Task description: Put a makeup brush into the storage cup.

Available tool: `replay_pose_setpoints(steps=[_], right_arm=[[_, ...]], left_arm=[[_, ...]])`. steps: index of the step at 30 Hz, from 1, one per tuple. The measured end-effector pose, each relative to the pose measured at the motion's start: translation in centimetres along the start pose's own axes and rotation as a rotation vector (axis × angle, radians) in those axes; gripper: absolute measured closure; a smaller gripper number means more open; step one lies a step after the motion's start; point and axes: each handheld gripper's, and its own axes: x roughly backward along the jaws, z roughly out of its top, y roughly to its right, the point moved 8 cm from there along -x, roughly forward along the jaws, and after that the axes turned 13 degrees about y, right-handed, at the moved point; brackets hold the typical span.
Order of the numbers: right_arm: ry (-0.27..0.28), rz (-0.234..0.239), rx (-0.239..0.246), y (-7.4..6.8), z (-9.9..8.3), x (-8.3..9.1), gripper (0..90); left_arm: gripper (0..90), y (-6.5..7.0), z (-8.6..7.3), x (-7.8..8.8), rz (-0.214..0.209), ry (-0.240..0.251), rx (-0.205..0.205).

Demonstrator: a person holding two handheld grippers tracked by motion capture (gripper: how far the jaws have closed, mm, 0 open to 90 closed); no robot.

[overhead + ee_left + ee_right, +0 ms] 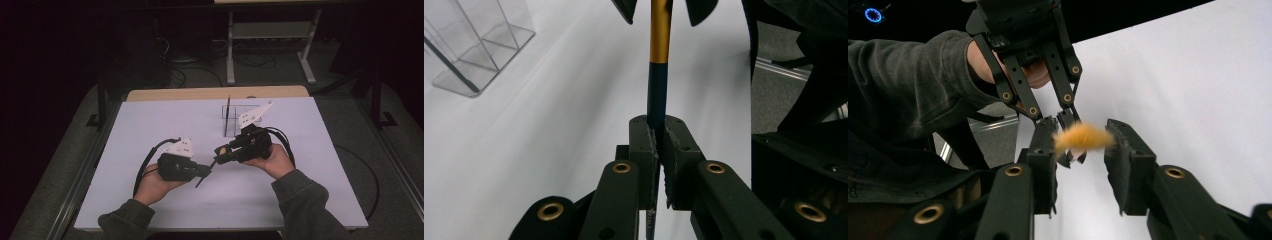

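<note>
**Brush handover over the white table**

Dark room; the white table (150, 200) is lit. A clear acrylic holder (239, 120), one dark stick standing in it, sits far centre, likely the destination. Your left gripper (658, 145) is clamped on the dark handle of a paintbrush (659, 60), holding it aloft so it points at the other tool. Your right gripper (1080, 165) stands parted around the orange bristle tuft (1083, 137), pads not pressing.

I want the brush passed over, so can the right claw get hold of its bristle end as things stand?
Probably yes. The brush is clamped in the left claw, and its orange bristle tip sits between the right claw's open jaws with nothing in the way.
</note>
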Motion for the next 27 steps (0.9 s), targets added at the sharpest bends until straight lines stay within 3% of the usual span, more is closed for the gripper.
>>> replay_pose_setpoints(steps=[6,13,27], right_arm=[[0.021,-0.011,-0.002,0.4,-0.7,-0.1,59.9],[0.031,-0.011,-0.019,0.3,-1.0,-0.5,64.1],[0.031,-0.022,-0.016,0.6,-1.5,-1.0,62.9]], left_arm=[[83.8,-0.4,-0.1,0.4,0.012,0.024,0.017],[83.8,-0.4,0.2,0.1,0.011,0.054,0.033],[83.8,-1.1,0.0,0.3,0.033,0.064,0.064]])
